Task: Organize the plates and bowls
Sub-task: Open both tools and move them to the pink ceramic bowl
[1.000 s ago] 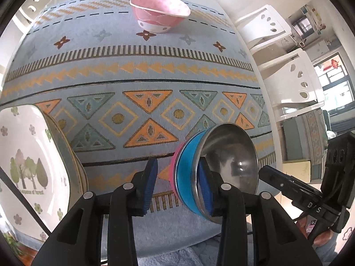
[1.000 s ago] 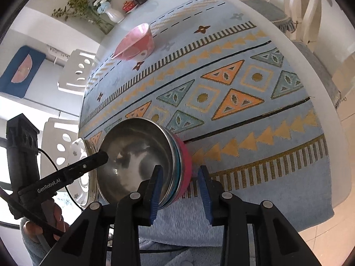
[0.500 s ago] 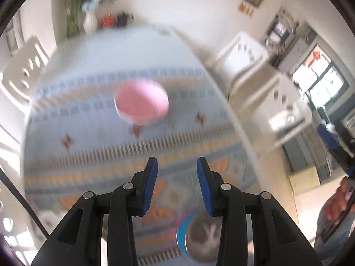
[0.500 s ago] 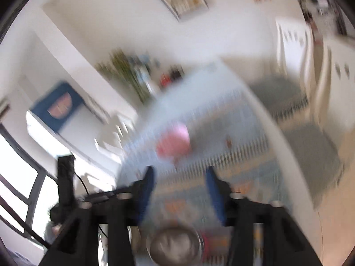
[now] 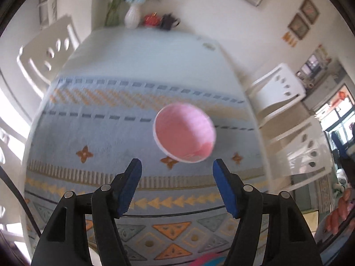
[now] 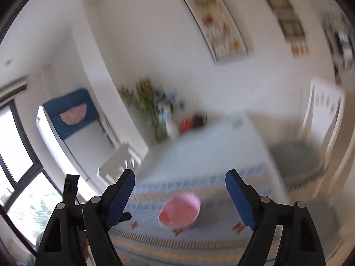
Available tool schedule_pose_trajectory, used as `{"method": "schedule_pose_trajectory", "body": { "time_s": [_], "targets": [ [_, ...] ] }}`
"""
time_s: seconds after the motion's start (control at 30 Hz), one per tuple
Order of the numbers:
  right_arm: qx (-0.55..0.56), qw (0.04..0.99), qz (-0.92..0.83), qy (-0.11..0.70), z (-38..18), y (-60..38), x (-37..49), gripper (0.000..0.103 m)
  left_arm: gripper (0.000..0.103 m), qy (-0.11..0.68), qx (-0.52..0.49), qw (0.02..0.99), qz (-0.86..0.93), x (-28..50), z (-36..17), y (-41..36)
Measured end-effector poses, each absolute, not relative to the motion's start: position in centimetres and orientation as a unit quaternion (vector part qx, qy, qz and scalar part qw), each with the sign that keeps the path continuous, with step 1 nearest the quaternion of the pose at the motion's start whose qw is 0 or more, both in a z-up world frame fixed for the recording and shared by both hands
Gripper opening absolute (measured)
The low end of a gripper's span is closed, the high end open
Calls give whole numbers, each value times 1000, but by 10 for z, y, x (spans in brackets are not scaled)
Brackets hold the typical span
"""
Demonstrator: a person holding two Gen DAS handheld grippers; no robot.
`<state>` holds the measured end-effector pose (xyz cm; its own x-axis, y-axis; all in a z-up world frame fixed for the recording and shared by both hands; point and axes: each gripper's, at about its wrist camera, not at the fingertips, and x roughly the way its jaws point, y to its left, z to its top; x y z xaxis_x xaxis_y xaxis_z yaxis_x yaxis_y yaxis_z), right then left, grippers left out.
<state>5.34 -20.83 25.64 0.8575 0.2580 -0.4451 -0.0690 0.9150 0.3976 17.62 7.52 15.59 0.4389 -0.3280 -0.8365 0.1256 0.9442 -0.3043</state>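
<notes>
A pink bowl (image 5: 184,132) stands on the patterned tablecloth (image 5: 111,133), beyond the tips of my left gripper (image 5: 175,188), which is open and empty above the cloth. The bowl also shows in the right wrist view (image 6: 180,210), low between the fingers of my right gripper (image 6: 180,197), open, empty and raised high. A sliver of the pink and blue bowl stack (image 5: 208,259) shows at the bottom edge of the left wrist view. Both views are blurred by motion.
A white vase of flowers (image 5: 133,15), a red item and a dark teapot (image 5: 168,22) stand at the table's far end. White chairs (image 5: 286,93) line the right and left (image 5: 46,55) sides. The other gripper's body (image 6: 71,190) shows at left.
Both grippers let go of the steel bowl stack, rose and moved forward toward the pink bowl, and opened wider. The stack and tree-pattern plate dropped out of view.
</notes>
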Motion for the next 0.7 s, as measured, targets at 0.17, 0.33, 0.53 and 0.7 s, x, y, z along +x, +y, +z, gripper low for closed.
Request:
{"method": "schedule_pose_trajectory", "body": {
  "time_s": [0.17,0.33,0.53,0.7],
  "targets": [
    [311,866,92,381,164,-218,123,83,63,545,-121,822,-114,204,113,79],
    [327,837,73,433,97,-220,167,82,63,545,-155,817,-111,243,84,78],
    [324,821,93,460,43,-196,207,79,59,562,-200,799,-70,274,33,76],
    [326,807,89,485,7,-189,225,75,59,567,-178,802,-53,277,9,71]
  ]
}}
